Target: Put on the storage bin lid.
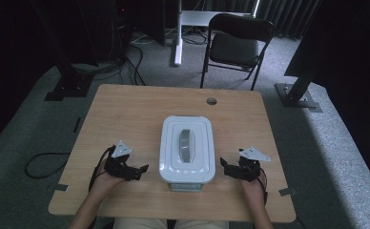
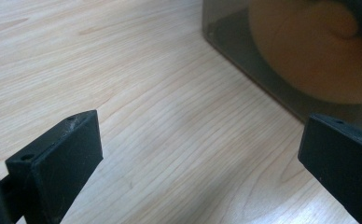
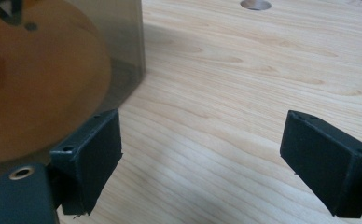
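Observation:
A clear box with a white lid (image 1: 187, 149) and a grey handle (image 1: 186, 145) stands in the middle of the wooden table (image 1: 126, 109). Through its see-through wall (image 2: 268, 74) I make out a round orange-brown thing (image 2: 319, 51), which also shows behind the box wall (image 3: 118, 42) as an orange-brown shape (image 3: 34, 79). My left gripper (image 1: 138, 171) rests on the table left of the box, open, nothing between its jaws. My right gripper (image 1: 227, 168) sits right of the box, open and empty. In the gripper views, the left gripper (image 2: 200, 154) and right gripper (image 3: 202, 158) hover over bare wood.
A round cable hole (image 1: 211, 101) sits near the table's far edge, and the hole (image 3: 255, 4) also shows in the right gripper view. A black folding chair (image 1: 235, 45) stands behind the table. Dark frame posts (image 1: 71, 71) and cables lie on the grey floor.

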{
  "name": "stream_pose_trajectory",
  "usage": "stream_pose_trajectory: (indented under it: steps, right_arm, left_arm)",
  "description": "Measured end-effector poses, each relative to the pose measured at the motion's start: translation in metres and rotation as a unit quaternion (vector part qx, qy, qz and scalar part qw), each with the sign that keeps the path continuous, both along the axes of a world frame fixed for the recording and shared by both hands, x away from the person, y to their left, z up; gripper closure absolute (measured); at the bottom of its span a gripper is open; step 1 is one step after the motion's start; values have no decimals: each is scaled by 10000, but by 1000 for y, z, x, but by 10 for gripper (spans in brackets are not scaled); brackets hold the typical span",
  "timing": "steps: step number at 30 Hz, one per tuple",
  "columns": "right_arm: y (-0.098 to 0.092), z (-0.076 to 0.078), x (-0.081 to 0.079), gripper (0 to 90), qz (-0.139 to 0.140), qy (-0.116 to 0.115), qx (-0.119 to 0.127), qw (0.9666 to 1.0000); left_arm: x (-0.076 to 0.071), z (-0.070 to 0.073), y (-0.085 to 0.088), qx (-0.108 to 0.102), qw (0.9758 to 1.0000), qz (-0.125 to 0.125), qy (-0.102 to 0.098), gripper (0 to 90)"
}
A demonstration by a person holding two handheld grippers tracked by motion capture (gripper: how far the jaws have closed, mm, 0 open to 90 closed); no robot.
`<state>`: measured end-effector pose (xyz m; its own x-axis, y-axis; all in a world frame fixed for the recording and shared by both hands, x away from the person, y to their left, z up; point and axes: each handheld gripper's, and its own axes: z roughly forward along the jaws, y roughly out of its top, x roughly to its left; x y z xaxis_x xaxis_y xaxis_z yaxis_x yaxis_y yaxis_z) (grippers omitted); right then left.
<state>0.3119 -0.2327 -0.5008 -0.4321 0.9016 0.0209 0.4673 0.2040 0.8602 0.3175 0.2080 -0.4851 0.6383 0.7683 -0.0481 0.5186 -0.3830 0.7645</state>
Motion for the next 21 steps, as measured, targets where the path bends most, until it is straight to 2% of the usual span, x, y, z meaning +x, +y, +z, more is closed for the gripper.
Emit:
stream_pose_trajectory:
  steps: [6,11,21]
  right_arm:
    - [-8,-1,-4,123,-104,2,-2,9999]
    - [-15,-2,-7,123,-179,18,20,9998]
    - [-35,-7,-16,123,-522,83,42,9986]
  left_arm:
    - [-3,-4,7,25,10000,52,55,4]
    - [-7,-8,19,65,9998,176,96,4]
    - [-11,-12,37,70,9990,424,86,4]
